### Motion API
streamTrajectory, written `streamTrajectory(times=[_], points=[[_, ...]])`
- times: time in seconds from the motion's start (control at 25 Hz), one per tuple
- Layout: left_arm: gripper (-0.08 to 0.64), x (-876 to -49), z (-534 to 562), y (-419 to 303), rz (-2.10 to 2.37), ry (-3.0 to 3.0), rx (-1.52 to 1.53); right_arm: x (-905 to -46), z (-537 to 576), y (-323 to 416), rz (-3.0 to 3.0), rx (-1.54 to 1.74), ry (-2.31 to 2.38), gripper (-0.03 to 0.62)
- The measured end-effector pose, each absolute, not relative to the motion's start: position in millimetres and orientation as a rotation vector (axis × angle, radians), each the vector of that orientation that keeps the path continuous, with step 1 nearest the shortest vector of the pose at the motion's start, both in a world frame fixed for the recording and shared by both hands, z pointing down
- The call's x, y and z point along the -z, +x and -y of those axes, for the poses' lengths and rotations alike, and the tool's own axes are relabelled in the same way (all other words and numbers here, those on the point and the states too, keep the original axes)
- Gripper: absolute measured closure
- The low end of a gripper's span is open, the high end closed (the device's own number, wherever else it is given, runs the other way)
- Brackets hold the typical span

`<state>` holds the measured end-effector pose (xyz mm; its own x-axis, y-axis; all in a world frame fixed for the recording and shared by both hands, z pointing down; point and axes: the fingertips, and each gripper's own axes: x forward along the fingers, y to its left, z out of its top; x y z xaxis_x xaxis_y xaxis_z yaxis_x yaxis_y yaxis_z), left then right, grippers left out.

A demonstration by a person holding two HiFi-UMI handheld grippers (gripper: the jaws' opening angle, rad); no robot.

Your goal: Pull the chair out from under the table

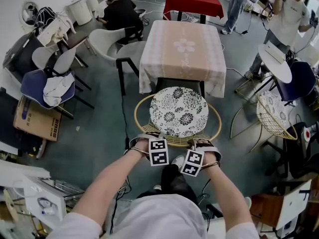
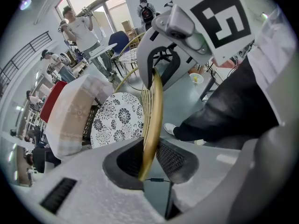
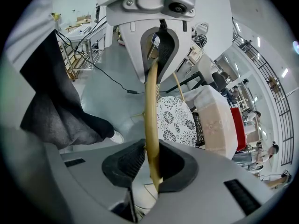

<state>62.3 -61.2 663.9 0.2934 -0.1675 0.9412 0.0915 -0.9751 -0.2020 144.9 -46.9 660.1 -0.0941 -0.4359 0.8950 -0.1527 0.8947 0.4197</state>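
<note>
Head view: chair [image 1: 178, 111], far edge just under the bench [image 1: 182, 54]. Left tool [image 1: 145, 142] and right tool [image 1: 203, 146], each clamped on the near rim [image 1: 174, 141]. Recommended: draw both back together, level, so the frame does not slew.

We see a smooth grey-green floor [image 1: 107, 128] across the frame. A red-clothed table [image 1: 193, 3] stands at top centre, white chairs [image 1: 107, 41] crowd the upper left, a cardboard box [image 1: 35, 121] lies at the left edge, and a round white table [image 1: 275, 63] sits at right. In the left gripper view, tall windows [image 2: 88, 3] brighten the upper left.
</note>
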Motion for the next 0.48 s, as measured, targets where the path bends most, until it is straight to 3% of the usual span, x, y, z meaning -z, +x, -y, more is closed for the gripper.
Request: streamTrajectory(times=[0.48], points=[[0.474,-663.6,25.8,57.7,-0.064,-2.347,1.74,-660.3,13.2,140.4,1.662,0.248,0.472,0.525]])
